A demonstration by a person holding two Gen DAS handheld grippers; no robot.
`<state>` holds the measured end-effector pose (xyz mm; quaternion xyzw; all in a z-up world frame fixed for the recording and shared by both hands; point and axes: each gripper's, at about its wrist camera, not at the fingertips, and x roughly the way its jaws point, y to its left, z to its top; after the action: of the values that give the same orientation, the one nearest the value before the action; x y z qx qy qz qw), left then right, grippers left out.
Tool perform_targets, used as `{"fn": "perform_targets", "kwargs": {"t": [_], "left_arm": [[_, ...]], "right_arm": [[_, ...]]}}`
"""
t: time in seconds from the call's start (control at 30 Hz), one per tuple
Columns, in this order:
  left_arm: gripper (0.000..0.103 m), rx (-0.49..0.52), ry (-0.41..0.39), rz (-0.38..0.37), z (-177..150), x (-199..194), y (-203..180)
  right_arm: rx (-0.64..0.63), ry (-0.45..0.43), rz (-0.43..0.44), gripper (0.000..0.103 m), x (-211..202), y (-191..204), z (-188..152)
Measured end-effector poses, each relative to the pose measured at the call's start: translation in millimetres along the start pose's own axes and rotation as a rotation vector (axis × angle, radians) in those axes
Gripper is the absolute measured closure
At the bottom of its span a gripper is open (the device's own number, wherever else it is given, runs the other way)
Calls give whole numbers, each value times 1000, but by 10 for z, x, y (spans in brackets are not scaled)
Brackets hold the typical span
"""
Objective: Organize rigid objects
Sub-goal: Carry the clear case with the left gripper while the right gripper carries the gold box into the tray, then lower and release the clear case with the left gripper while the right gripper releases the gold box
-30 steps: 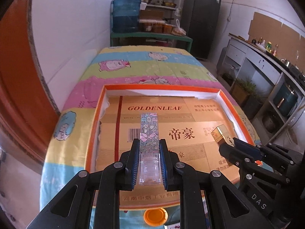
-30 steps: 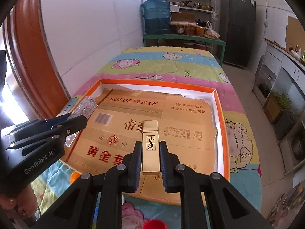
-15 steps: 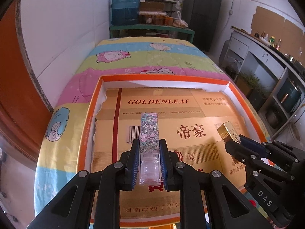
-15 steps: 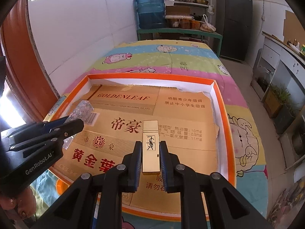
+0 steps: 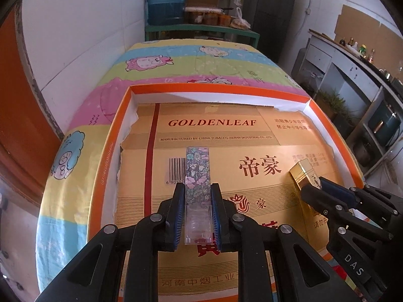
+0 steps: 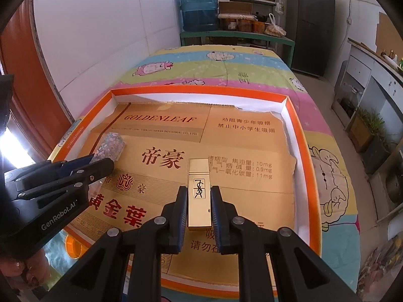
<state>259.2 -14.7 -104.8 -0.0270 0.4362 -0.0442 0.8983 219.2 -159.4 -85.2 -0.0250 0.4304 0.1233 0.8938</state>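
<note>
My left gripper (image 5: 197, 188) is shut on a floral lipstick case with a clear base (image 5: 197, 176), held over the orange-rimmed tray (image 5: 108, 151). It also shows in the right wrist view (image 6: 112, 147). My right gripper (image 6: 199, 191) is shut on a gold lipstick case with a black logo (image 6: 199, 191), held over the tray's (image 6: 308, 176) right half. The gold case also shows in the left wrist view (image 5: 303, 173). Both cases hover above the gold cardboard lining (image 5: 226, 125).
The tray lies on a table with a striped cartoon cloth (image 5: 201, 63). An orange lid (image 6: 73, 248) lies by the tray's near left corner. A white wall runs along the left; a shelf with a blue water jug (image 5: 166, 0) stands behind the table.
Both grippers have moved forward over the tray with their cases still held, and sit lower and farther in than a second ago.
</note>
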Motion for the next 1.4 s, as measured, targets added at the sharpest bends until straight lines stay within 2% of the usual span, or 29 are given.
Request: {"fn": "perform_targets", "kwargs": {"t": [0.3,0.6,0.67,0.73,0.83,0.87,1.13,1.4], "left_arm": [[80,14,-7,-5,-30,25,-1],[69,50,-14,-36,-69,12,-21],[64,61,-12,-41,-73,6,-33],[43,63,-8,-39,-80,8,-36],[42,78,0,-47,-95,-4,-53],[42,82,4,-54,-97,-12,-59],[42,50,-8,-67,-137,-124,9],[40,51,-34,-114,-207,-353,-13]], "right_arm": [[1,4,-2,84,32,-2,-4],[0,11,-6,84,53,-9,-17],[0,12,-5,82,52,-12,-18],[1,11,-5,76,50,-11,-21],[3,11,-5,62,41,-10,-27],[3,10,-4,60,39,-11,-28],[16,-5,-7,60,-27,-31,-62],[27,-12,-2,60,-137,-15,-148]]}}
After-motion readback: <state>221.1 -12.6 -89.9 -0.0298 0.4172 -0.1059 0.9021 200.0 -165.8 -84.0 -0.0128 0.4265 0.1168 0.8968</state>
